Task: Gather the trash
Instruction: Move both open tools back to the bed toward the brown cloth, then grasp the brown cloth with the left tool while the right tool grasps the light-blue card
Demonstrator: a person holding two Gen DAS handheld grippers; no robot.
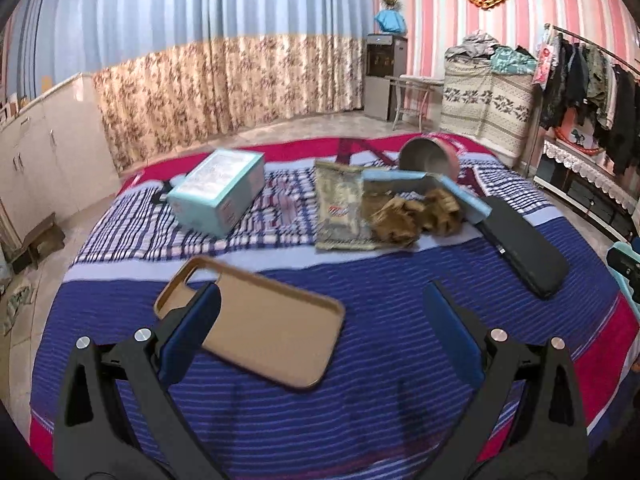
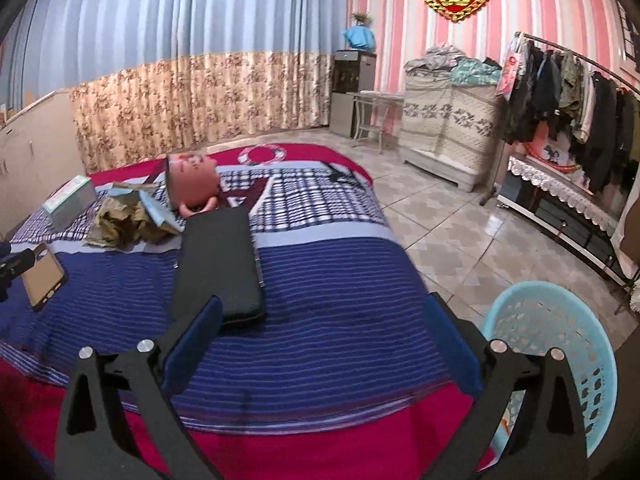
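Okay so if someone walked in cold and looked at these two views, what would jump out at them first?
Probably the bed with its blue-striped and red cover, strewn with clutter: a tan phone case lying nearest the open left gripper, and crumpled brown paper heaped beside a light blue box farther back. In the right wrist view, a light blue perforated basket stands on the floor beside the bed, near the open right gripper.

phone case (image 1: pixel 256 324) partly behind a finger, blue basket (image 2: pixel 560 360) cut off by frame edge
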